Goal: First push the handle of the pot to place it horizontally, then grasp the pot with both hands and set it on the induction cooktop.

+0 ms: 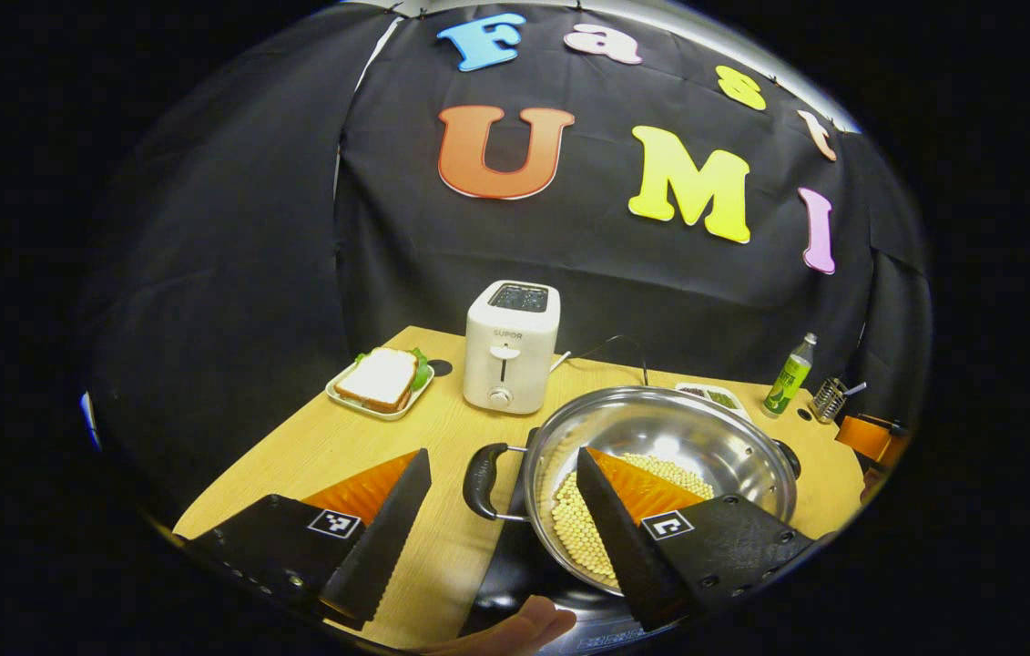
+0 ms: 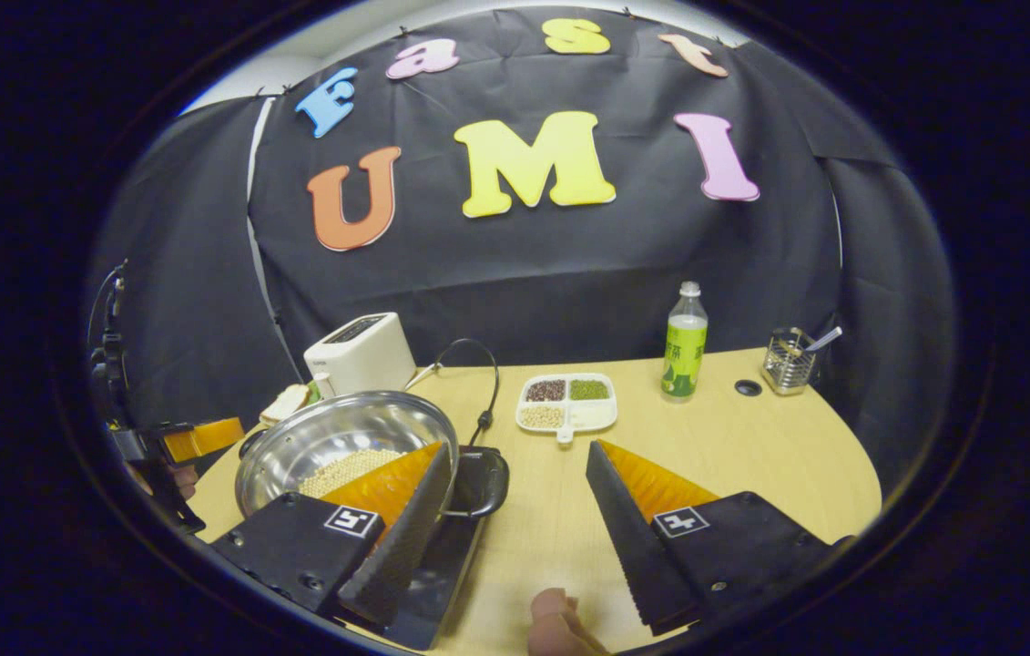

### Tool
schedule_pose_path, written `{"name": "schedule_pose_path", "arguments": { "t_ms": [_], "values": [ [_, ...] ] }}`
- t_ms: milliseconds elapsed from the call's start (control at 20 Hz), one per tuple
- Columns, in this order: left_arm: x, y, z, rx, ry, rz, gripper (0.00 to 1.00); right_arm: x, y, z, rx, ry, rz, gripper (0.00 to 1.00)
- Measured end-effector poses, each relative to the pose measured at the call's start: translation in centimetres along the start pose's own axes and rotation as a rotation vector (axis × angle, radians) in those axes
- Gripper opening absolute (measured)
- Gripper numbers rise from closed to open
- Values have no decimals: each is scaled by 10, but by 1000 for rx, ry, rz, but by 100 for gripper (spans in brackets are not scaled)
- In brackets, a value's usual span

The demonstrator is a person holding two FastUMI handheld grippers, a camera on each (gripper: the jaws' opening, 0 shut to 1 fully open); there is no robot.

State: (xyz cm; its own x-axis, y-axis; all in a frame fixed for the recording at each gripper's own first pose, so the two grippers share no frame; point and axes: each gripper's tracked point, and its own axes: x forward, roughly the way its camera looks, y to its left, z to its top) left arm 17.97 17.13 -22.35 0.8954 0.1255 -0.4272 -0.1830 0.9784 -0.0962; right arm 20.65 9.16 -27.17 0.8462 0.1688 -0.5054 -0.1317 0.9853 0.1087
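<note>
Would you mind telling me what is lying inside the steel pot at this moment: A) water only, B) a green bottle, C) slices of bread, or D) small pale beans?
D: in the left gripper view the pot holds a layer of small pale beans across its bottom, while the sandwich sits on its own tray and the green bottle stands apart on the table.

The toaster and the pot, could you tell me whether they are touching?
Apart. The left gripper view shows bare tabletop between the toaster and the pot rim.
</note>
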Motion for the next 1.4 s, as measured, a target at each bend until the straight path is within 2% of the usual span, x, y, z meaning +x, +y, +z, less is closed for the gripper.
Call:
{"name": "schedule_pose_path", "arguments": {
  "t_ms": [100,250,350,700,850,1000,1200,1300,1400],
  "values": [
    [-26,-18,14,-12,-73,-37,95,-23,1,3,-39,-57,14,94],
    [-59,-27,32,14,-169,-17,95,-61,-5,2,-52,-144,8,96],
    [-84,-42,40,30,-208,-30,95,-90,-16,5,-59,-179,-19,99],
    [-181,-87,98,68,-445,-32,95,-190,-66,39,-35,-312,-106,99],
    [-217,-99,106,102,-481,-16,95,-230,-92,57,25,-398,-166,99],
    [-250,-120,106,114,-496,-46,95,-267,-107,67,64,-451,-190,98],
    [-277,-140,94,156,-493,-75,95,-300,-119,76,32,-480,-213,97],
    [-289,-138,82,131,-484,-54,95,-317,-124,83,-17,-495,-223,98],
    [-294,-148,77,116,-486,-74,95,-333,-126,91,-40,-525,-232,98]
  ]
}}
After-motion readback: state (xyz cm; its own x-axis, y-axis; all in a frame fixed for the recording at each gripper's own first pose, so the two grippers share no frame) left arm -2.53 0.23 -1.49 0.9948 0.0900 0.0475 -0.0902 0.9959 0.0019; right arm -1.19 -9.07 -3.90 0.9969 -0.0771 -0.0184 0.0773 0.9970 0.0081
